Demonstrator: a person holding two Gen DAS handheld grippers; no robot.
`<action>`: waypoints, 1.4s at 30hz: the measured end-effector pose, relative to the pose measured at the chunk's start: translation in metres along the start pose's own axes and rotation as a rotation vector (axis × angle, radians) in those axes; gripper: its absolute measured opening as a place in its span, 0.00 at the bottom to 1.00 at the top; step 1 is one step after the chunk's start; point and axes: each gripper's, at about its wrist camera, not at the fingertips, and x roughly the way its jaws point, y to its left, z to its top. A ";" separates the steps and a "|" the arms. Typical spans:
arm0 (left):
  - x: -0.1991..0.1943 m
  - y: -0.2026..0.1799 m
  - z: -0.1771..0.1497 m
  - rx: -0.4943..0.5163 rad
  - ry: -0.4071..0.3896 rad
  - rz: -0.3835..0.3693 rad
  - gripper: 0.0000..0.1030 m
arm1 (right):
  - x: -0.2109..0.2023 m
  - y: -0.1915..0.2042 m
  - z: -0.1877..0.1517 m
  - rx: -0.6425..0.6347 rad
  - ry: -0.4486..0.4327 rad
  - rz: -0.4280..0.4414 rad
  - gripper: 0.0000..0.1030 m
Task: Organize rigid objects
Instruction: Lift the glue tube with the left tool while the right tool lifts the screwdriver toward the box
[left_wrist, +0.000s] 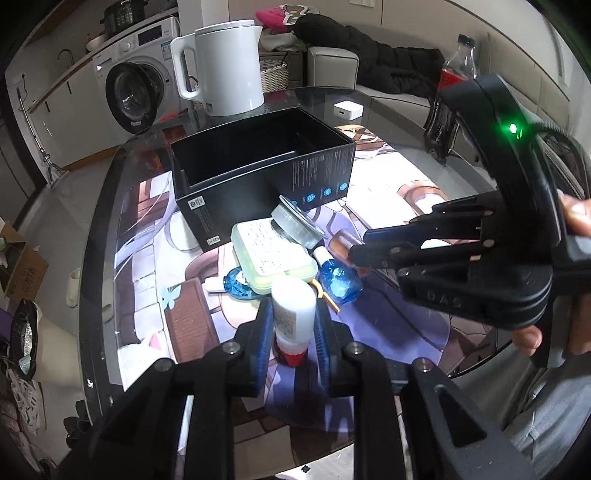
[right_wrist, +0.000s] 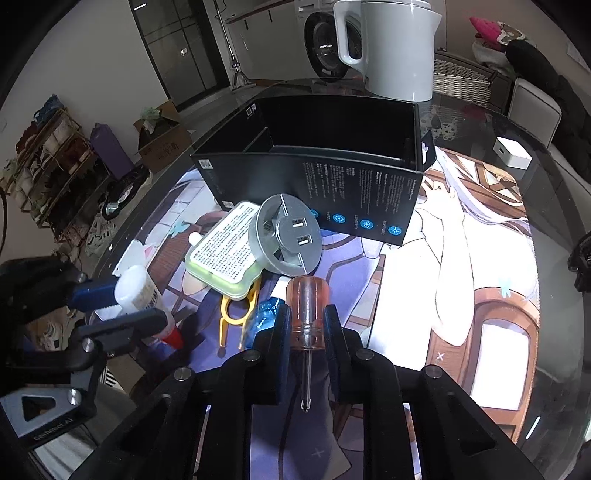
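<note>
- We hold two black two-finger grippers over a round glass table (right_wrist: 554, 206) that has a printed cartoon mat beneath the glass.
- Our left gripper (left_wrist: 294, 325) is clamped on a white plastic tube with a red cap (left_wrist: 294, 314), its blue-padded fingers pressing both sides, the tube carried above the clutter.
- Our right gripper (right_wrist: 306, 325) is closed on the clear orange handle of a small screwdriver (right_wrist: 307, 314), whose metal shaft points back toward the camera.
- The open black cardboard box with white print and blue icons on its side (right_wrist: 354, 192) stands just behind the pile. It looks empty, though part of its floor is hidden from us.
- Left on the mat, in a loose heap, are a pale green lidded plastic case with a printed label (right_wrist: 225, 251), a grey round plastic USB socket plate (right_wrist: 290, 234) leaning against the case, a small blue bottle (right_wrist: 266, 310) and a yellow plastic tool (right_wrist: 236, 314).
- We judge the step to be the pick-up finished on both sides. The next move calls for carrying each item over the box rim and opening the jaws inside.
- Beyond the box stand a white electric kettle (left_wrist: 229, 70), a dark cola bottle (left_wrist: 448, 103) and a small white charger cube (right_wrist: 511, 155).
- The room holds a front-loading washing machine (left_wrist: 136, 96) and a shoe rack (right_wrist: 48, 162).
</note>
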 end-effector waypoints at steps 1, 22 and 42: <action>0.000 -0.001 0.000 -0.003 0.002 0.001 0.19 | 0.000 0.001 0.000 -0.001 -0.008 -0.009 0.16; 0.052 -0.012 0.005 -0.014 0.119 0.006 0.25 | 0.030 -0.001 0.001 -0.005 0.045 0.010 0.24; -0.024 -0.016 0.023 0.002 -0.217 0.029 0.15 | -0.044 0.017 0.007 -0.047 -0.272 0.055 0.24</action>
